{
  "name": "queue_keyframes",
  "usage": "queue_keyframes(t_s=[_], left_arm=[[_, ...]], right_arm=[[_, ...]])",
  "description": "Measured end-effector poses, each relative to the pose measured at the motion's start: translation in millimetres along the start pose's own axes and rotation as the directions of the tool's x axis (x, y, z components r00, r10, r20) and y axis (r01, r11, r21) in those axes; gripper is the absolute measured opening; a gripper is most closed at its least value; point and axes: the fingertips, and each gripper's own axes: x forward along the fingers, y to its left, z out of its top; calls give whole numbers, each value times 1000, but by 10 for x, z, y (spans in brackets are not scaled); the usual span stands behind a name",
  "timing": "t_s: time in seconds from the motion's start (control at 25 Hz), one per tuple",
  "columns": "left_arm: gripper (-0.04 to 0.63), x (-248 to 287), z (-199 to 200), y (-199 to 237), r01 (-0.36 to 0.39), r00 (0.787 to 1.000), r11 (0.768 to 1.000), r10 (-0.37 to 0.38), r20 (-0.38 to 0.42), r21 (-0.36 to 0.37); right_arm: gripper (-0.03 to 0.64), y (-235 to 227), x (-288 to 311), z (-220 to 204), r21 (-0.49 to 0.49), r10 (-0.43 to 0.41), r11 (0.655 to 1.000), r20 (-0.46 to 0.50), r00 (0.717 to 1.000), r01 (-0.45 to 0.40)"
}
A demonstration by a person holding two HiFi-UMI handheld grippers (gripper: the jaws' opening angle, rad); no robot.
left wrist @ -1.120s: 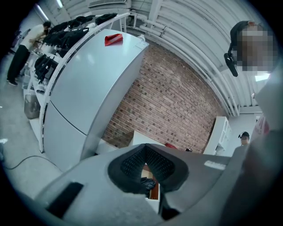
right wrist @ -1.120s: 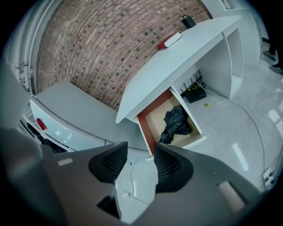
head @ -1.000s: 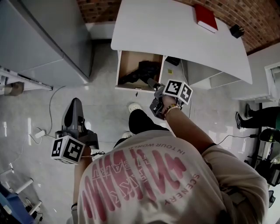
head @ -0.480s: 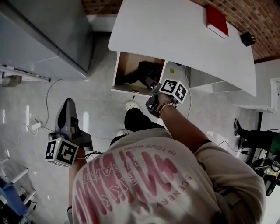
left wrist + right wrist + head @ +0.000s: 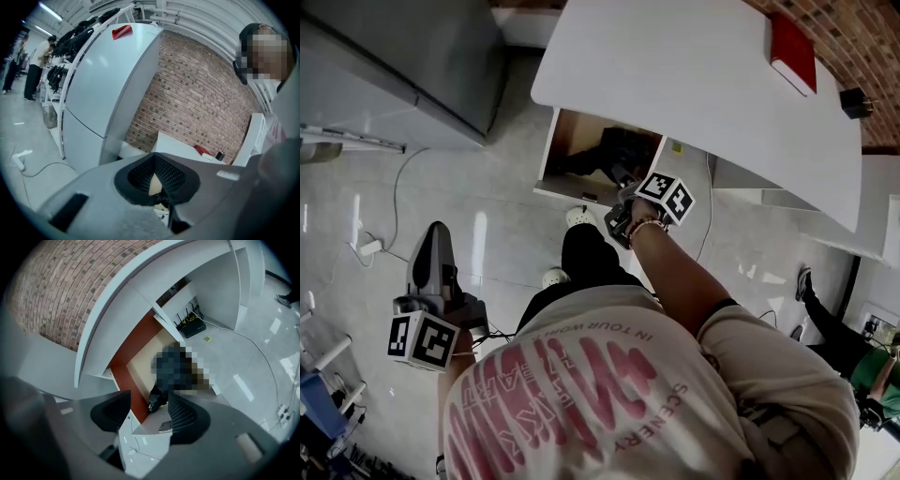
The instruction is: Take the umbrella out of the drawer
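Under the white table (image 5: 694,75) a drawer (image 5: 558,155) stands pulled out. A black folded umbrella (image 5: 623,150) lies inside it. My right gripper (image 5: 619,192) hovers at the drawer's front edge and points down into it. In the right gripper view the drawer's red-brown wall (image 5: 136,380) and the umbrella's black end (image 5: 157,397) show just beyond my right gripper (image 5: 149,401). Its jaws are open and have just been opening, with no pad touching the umbrella. My left gripper (image 5: 437,239) hangs over the floor far to the left, shut and holding nothing (image 5: 161,187).
A red book (image 5: 792,54) and a small black object (image 5: 855,101) lie on the table. A grey cabinet (image 5: 403,56) stands at the left, with cables (image 5: 370,248) on the floor nearby. A router (image 5: 190,326) sits under the table's right bay.
The right gripper has sunk closer to the drawer's front edge, over the umbrella. The left gripper has drifted lower and to the left in the head view.
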Motion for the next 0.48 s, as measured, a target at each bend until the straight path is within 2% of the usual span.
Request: queue_keyframes(t_s=[0.28,0.48], left_arm=[[3,118,-127,120,-46,997,999,45,-57,-11],[3,306,-210,153,-55,995,998,54,-83,-11]], right_arm=[[278,-174,290,30,47,-58,997,12,998,58],[296,-224,522,133,96,-64,993,21,998,61]])
